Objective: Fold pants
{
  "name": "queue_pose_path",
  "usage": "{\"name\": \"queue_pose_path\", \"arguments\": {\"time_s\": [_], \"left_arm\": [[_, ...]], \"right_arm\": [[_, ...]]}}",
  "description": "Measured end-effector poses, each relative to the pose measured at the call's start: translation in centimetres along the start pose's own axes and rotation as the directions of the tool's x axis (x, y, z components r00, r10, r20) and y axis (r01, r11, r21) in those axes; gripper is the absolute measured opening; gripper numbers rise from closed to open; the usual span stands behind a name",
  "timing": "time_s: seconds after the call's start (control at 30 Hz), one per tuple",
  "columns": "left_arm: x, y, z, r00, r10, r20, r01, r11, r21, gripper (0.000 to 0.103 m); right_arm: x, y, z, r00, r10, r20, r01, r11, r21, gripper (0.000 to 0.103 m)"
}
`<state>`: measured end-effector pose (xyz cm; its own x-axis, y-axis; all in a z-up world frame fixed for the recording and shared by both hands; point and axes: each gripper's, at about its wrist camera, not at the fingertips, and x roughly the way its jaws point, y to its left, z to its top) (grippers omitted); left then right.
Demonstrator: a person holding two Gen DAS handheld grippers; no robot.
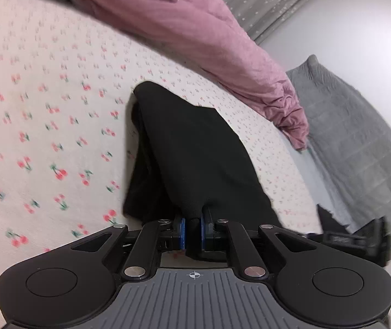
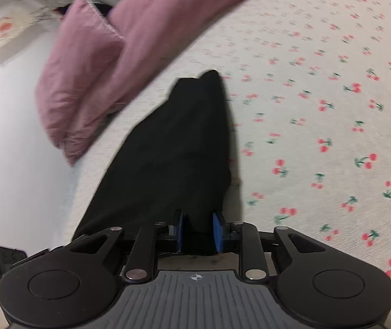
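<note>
On the cherry-print white bedsheet (image 1: 44, 96), black fabric pants (image 1: 195, 150), bunched, one edge clamped in left gripper (image 1: 193, 233), another in right gripper (image 2: 197, 231).

Soft even indoor light, motion blur across both views, fisheye bending edges, dark corners

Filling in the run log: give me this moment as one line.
left gripper: shut on black pants | right gripper: shut on black pants | surface: cherry-print sheet

A home bedroom: cherry-print bed sheet (image 1: 44, 96), pink duvet (image 1: 195, 33) and pillow (image 2: 80, 41), grey quilt (image 1: 354, 137).
</note>
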<state>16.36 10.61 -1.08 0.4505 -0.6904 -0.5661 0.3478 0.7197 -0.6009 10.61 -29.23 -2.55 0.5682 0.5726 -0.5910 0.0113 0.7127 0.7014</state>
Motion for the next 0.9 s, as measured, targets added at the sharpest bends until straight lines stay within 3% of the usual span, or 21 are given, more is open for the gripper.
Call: {"name": "queue_pose_path", "arguments": {"time_s": [0.17, 0.23, 0.37, 0.4, 0.47, 0.53, 0.6, 0.67, 0.8, 0.9], "left_arm": [[2.6, 1.3, -1.4, 0.982, 0.144, -0.125, -0.137, 0.988, 0.067, 0.014], [2.7, 0.8, -1.8, 0.979, 0.167, -0.121, -0.15, 0.979, 0.136, 0.017], [1.7, -0.4, -2.2, 0.966, 0.229, -0.121, -0.193, 0.948, 0.254, 0.024], [1.3, -0.6, -2.2, 0.964, 0.245, -0.104, -0.21, 0.94, 0.268, 0.026], [0.1, -1.2, -1.9, 0.96, 0.276, -0.039, -0.253, 0.921, 0.296, 0.044], [-0.9, -2.0, -1.6, 0.95, 0.304, 0.076, -0.312, 0.894, 0.323, 0.056], [-1.4, -3.3, -1.5, 0.936, 0.298, 0.189, -0.349, 0.863, 0.366, 0.059], [-0.9, -4.9, -1.4, 0.932, 0.258, 0.253, -0.344, 0.847, 0.405, 0.063], [2.4, -7.4, -1.6, 0.951, 0.167, 0.262, -0.281, 0.822, 0.496, 0.068], [5.9, -8.1, -2.4, 0.954, 0.205, 0.22, -0.296, 0.769, 0.567, 0.069]], "right_arm": [[1.6, -0.2, -2.0, 0.995, -0.09, -0.049, 0.085, 0.992, -0.094, 0.023], [1.2, -0.2, -2.1, 0.992, -0.102, -0.072, 0.093, 0.989, -0.119, 0.03], [-0.3, -0.6, -2.0, 0.987, -0.102, -0.123, 0.087, 0.989, -0.122, 0.032], [-0.9, -0.3, -2.0, 0.99, -0.107, -0.096, 0.094, 0.987, -0.133, 0.04], [-1.8, 0.7, -1.9, 0.991, -0.136, -0.014, 0.131, 0.972, -0.196, 0.042], [-2.1, 1.9, -1.6, 0.981, -0.176, 0.081, 0.191, 0.945, -0.265, 0.044], [-1.5, 3.2, -1.3, 0.972, -0.184, 0.148, 0.223, 0.922, -0.318, 0.049], [-0.3, 4.5, -0.9, 0.965, -0.179, 0.189, 0.239, 0.897, -0.371, 0.049], [3.2, 6.3, -0.7, 0.955, -0.166, 0.246, 0.264, 0.854, -0.448, 0.052], [4.9, 6.0, -0.6, 0.955, -0.189, 0.228, 0.28, 0.83, -0.482, 0.055]]}}
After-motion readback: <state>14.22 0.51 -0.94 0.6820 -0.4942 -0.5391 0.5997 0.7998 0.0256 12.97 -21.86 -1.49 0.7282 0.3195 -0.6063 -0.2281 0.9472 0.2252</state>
